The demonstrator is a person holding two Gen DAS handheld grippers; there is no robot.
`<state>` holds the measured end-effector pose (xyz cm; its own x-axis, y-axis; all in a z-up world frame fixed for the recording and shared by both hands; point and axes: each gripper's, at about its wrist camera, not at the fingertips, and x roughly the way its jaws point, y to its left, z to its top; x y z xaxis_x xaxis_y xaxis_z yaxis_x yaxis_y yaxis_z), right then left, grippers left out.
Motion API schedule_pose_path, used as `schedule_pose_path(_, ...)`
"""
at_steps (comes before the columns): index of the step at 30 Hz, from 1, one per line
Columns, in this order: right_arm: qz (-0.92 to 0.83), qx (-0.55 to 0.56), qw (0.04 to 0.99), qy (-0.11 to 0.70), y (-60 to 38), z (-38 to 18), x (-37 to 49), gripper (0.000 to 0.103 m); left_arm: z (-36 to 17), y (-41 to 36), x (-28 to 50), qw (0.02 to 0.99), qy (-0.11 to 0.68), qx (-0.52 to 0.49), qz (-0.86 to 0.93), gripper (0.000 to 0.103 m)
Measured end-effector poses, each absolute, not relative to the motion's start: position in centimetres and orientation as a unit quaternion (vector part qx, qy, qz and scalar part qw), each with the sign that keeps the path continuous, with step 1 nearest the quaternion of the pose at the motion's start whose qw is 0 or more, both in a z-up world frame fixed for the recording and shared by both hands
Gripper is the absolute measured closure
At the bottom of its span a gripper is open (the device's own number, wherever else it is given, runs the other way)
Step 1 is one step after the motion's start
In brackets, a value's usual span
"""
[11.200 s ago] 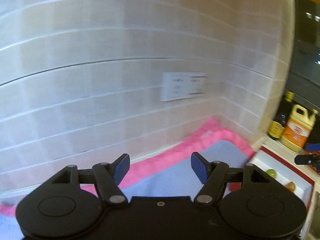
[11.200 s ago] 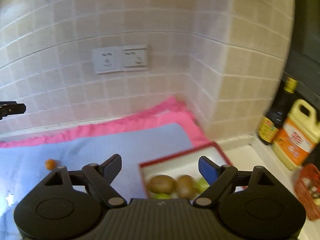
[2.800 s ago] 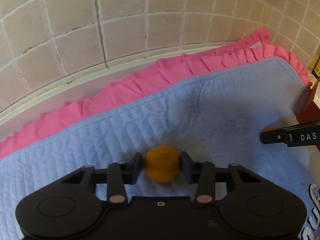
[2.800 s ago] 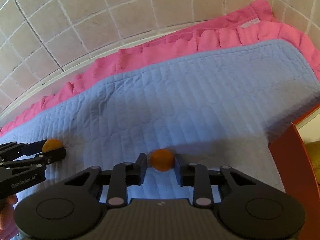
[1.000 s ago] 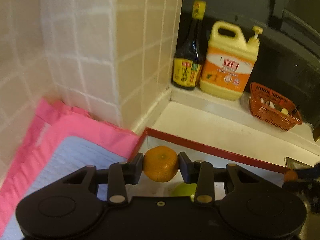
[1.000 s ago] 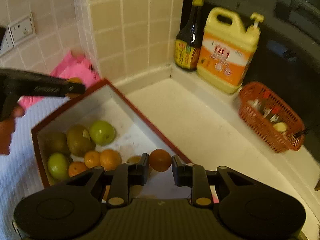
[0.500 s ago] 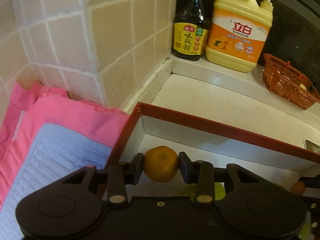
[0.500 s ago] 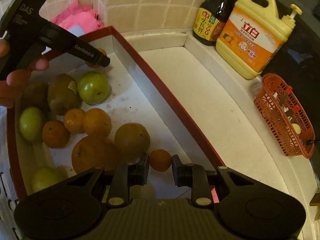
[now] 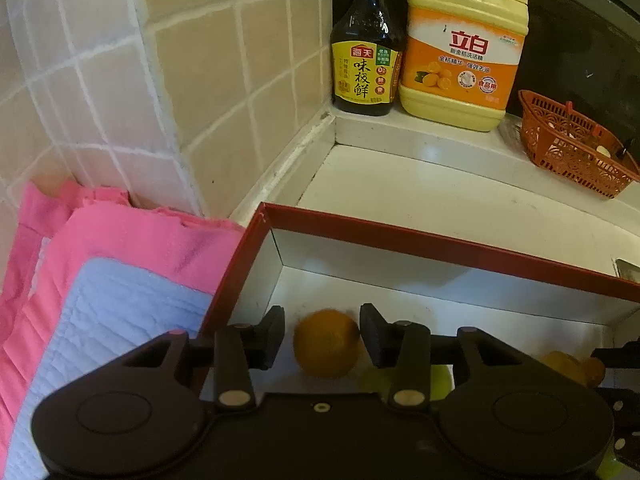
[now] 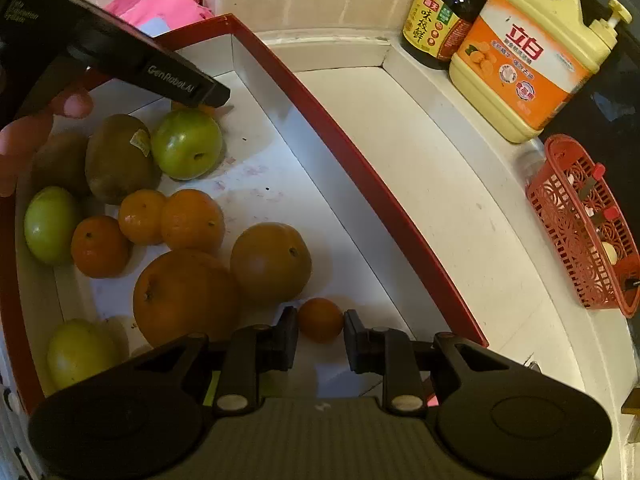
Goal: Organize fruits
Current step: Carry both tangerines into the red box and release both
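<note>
Left gripper (image 9: 322,336) parted, mandarin (image 9: 326,342) loose between its jaws at the box (image 9: 440,240) far corner; right gripper (image 10: 320,334) narrow around a kumquat (image 10: 320,319), contact unclear; both light, soft-skinned, best pinched across the middle

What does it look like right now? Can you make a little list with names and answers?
left gripper: open, gaps on both sides of a blurred orange
right gripper: open, small orange between the fingers, gaps showing
box: red rim, white inside, holds oranges, green fruits, kiwis
green fruit: beside a kiwi
counter corner: dark bottle, yellow jug, red basket
</note>
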<state>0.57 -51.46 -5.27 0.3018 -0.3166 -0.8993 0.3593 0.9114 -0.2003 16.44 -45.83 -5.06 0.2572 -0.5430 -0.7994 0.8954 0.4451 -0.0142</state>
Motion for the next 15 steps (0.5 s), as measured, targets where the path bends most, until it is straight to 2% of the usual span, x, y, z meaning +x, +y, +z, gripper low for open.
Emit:
schedule_pose_path(1,-0.211,0.021,0.807,0.551,-51.5,-5.2,0.5,0.075,-5.0,-45.6,16.5,0.76,0.384,0.227,-0.473,0.035)
schedule_pose_path(3,-0.217,0.025,0.809,0.546,-51.7,-4.9,0.3,0.073,-4.7,-45.1,16.6,0.764,0.383,0.221,-0.469,0.026)
schedule_pose_path(5,-0.219,0.029,0.811,0.542,-51.6,-4.5,0.0,0.064,-4.1,-44.4,16.4,0.765,0.379,0.222,-0.471,0.026)
schedule_pose_path(9,-0.228,0.035,0.818,0.526,-51.0,-3.0,-0.2,0.059,-2.6,-42.5,15.4,0.779,0.354,0.23,-0.465,0.026)
schedule_pose_path(13,-0.233,0.037,0.832,0.502,-49.8,-1.2,-0.6,0.038,-1.0,-40.3,14.5,0.792,0.337,0.231,-0.453,0.025)
schedule_pose_path(15,-0.234,0.038,0.836,0.495,-49.2,-0.5,-0.6,0.035,0.0,-39.1,14.2,0.802,0.329,0.227,-0.443,0.025)
